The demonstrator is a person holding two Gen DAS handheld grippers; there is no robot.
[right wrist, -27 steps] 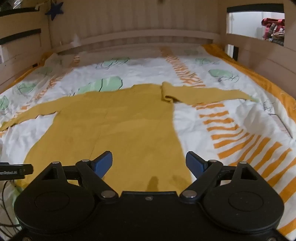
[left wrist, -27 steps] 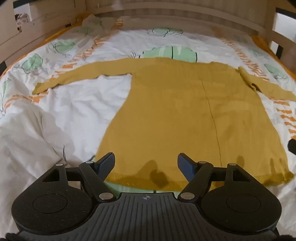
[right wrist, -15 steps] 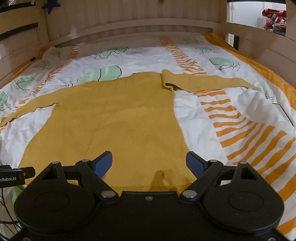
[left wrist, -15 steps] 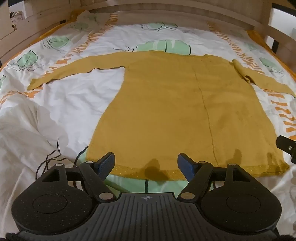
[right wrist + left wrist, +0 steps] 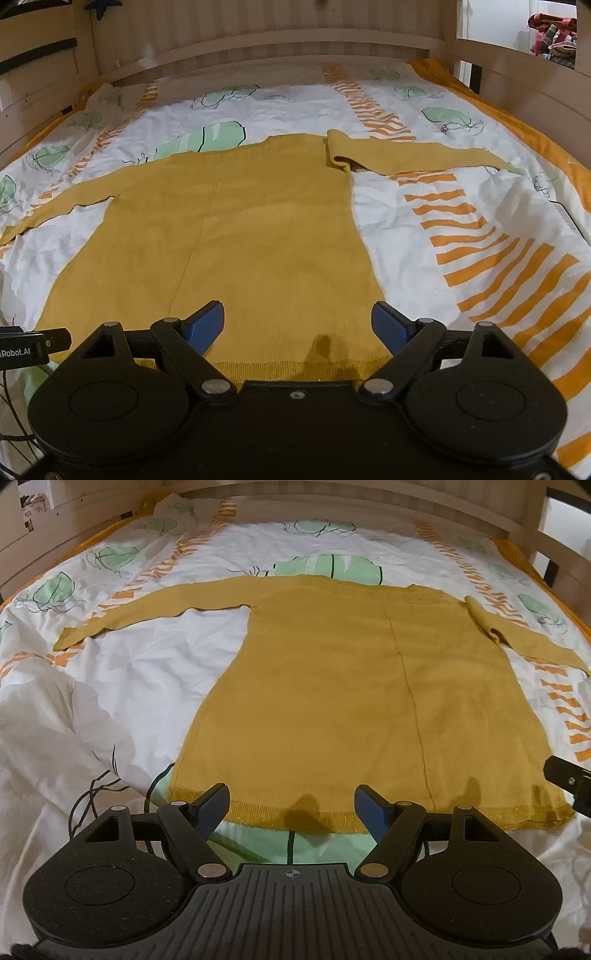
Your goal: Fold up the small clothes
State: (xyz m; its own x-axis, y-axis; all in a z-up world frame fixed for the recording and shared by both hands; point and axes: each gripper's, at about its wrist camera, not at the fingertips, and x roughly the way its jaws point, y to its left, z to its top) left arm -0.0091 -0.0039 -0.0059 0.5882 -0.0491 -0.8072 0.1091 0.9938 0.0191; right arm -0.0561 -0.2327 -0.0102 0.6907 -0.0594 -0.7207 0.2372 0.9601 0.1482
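Both pairs of blue fingers point(image 5: 210, 806) stand wide apart and grip nothing. The left gripper point(image 5: 291, 806) hangs over the hem of the sweater point(image 5: 351, 694), near its left corner; the right gripper point(image 5: 297, 325) hangs over the hem's right corner. There is 1 sweater, mustard yellow, lying flat on the bed sheet point(image 5: 140, 679) with 2 sleeves spread outward, the right one creased at the shoulder. A wooden bed frame point(image 5: 280, 33) encloses the sheet.

— What have you moved in the last second?
— You've drawn both hand-held grippers back toward the sweater's point(image 5: 332, 686) hem point(image 5: 369, 818) (its glittery edge now sits between your left fingers point(image 5: 212, 806)).
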